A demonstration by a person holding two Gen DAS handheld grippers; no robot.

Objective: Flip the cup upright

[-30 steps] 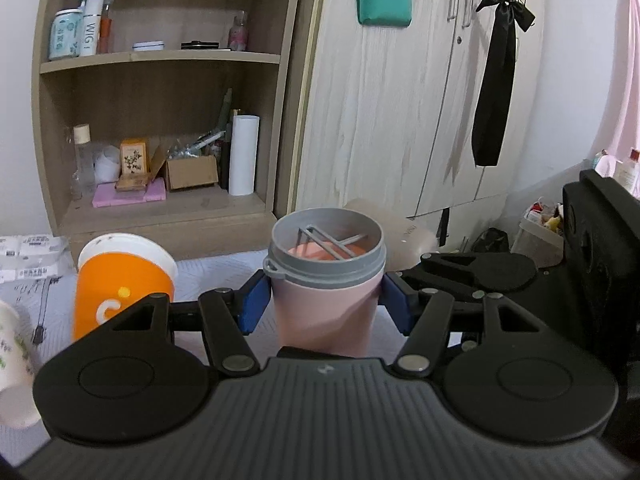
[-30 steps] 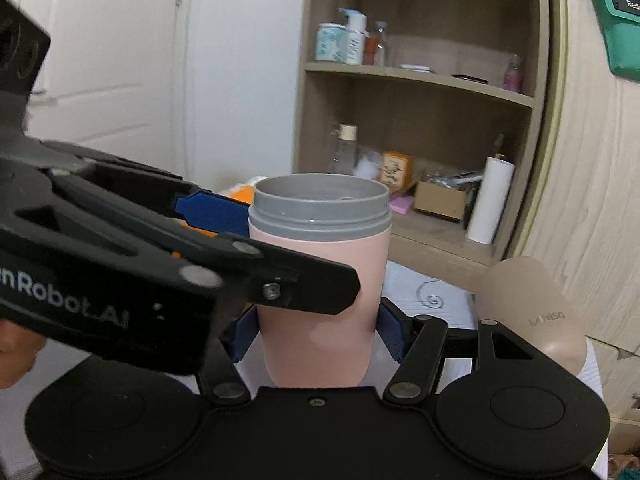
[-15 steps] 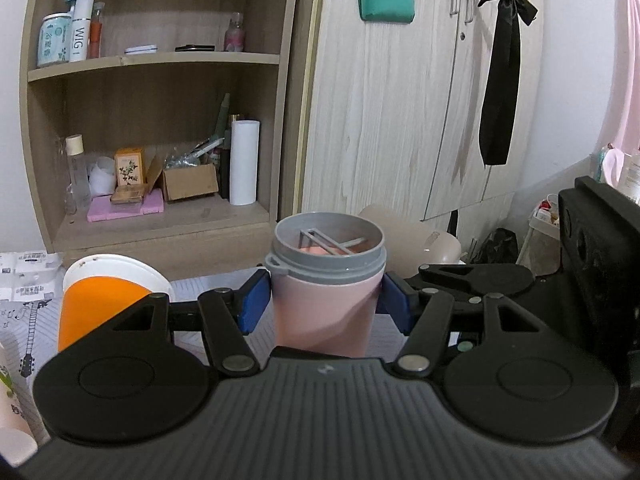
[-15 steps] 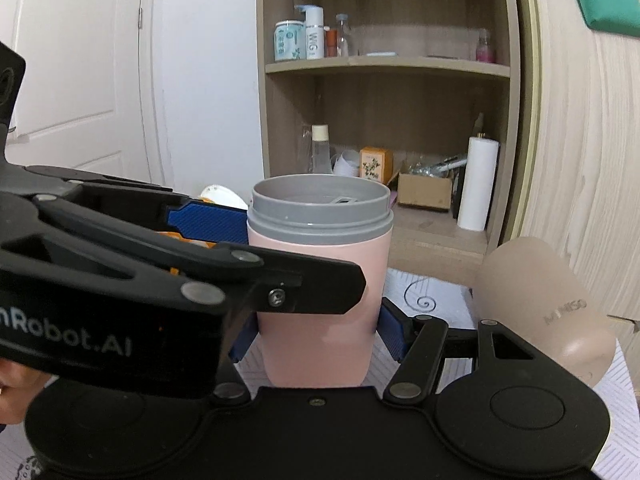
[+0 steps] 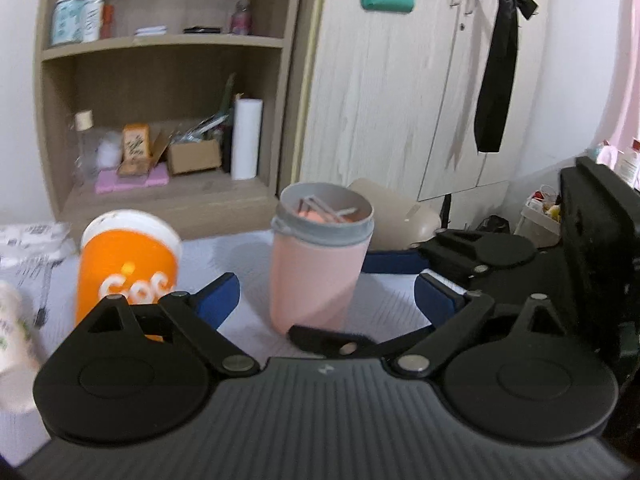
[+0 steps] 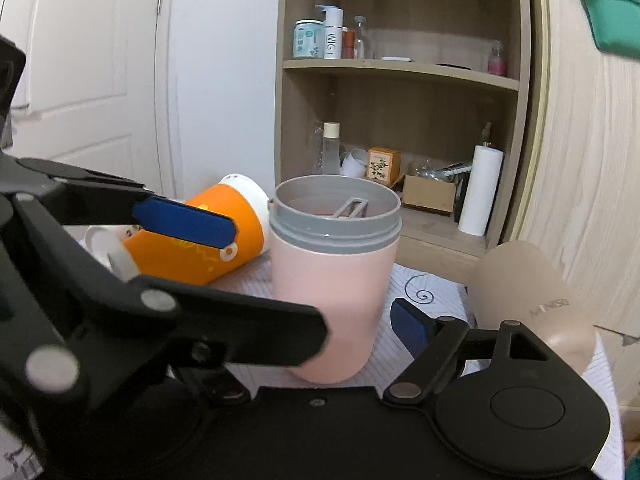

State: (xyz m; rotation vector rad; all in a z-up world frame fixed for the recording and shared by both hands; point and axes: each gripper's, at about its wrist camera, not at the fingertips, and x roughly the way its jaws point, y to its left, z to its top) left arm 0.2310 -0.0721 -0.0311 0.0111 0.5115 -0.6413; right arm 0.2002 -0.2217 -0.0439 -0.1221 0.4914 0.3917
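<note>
A pink cup with a grey rim [image 5: 316, 264] stands upright, mouth up, on the white table mat [image 5: 248, 264]; it also shows in the right wrist view [image 6: 332, 280]. My left gripper [image 5: 326, 300] is open, its blue pads apart on both sides of the cup and clear of it. My right gripper [image 6: 320, 320] is open too; only its right blue pad [image 6: 410, 330] shows, apart from the cup. The left gripper's arm crosses the right wrist view and hides the right gripper's left finger.
An orange paper cup [image 5: 126, 272] stands left of the pink cup. A beige tumbler [image 6: 532, 300] lies on its side to the right. A white patterned cup [image 5: 16, 320] is at far left. A wooden shelf unit [image 5: 160, 120] and wardrobe stand behind the table.
Both grippers have opened and let go of the pink cup, which now stands on the mat. Both grippers have drawn back a little from it.
</note>
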